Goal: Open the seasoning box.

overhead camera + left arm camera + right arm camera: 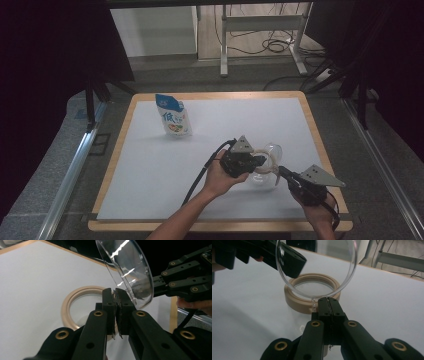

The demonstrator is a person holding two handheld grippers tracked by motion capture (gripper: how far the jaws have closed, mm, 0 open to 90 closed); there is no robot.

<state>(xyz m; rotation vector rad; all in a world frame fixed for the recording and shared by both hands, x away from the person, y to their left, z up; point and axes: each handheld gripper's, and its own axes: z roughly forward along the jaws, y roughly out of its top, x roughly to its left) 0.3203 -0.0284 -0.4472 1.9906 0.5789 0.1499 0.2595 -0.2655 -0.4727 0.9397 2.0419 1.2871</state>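
both my left gripper (117, 296) and my right gripper (328, 302) pinch the clear bowl (317, 267). it hangs tilted above the beige ring (312, 298) on the table (150, 165).

You have a clear plastic bowl (127, 270) tipped up on edge above the white table top, its rim pinched at two opposite spots, its open side turned toward your right. Just under and beside it a tan ring (312, 293) lies flat on the table, open in the middle. A blue-and-white pouch (173, 116) stands upright, well apart, toward the far left.
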